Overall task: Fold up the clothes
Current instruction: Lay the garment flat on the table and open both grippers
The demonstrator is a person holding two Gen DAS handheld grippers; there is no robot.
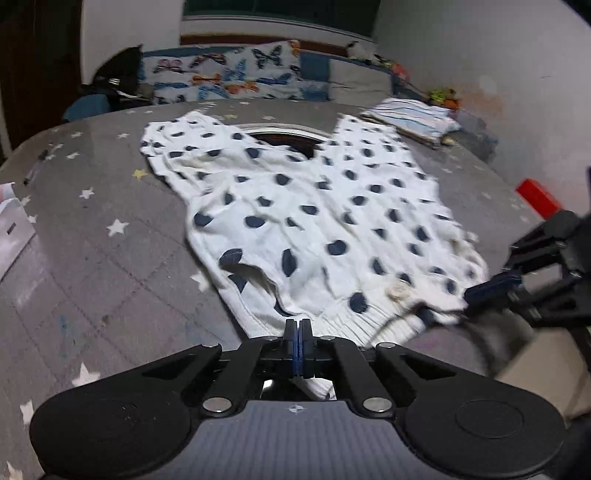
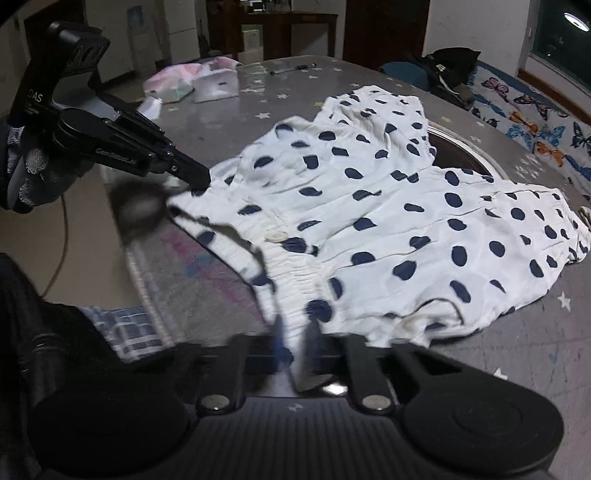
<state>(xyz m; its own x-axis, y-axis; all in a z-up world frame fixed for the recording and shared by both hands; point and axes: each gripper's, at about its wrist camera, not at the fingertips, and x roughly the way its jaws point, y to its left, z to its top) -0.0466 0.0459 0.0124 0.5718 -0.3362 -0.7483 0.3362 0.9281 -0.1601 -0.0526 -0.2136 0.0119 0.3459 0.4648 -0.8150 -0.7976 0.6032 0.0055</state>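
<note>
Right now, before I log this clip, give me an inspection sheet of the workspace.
Surface: grey star-print table cover, a round opening partly under the garment.
Job's things: white polka-dot garment spread flat, elastic waistband edge nearest the grippers; folded striped clothes at the far right corner.
Clutter: pen, pale pouches, red object at the table's edge.
Grippers: left gripper shut on the waistband edge; right gripper shut on the same edge, its view blurred.
Cables: a thin cord trails over the floor below the left gripper.
Surroundings: butterfly-print cushion, black bag, dark wooden furniture, window.
</note>
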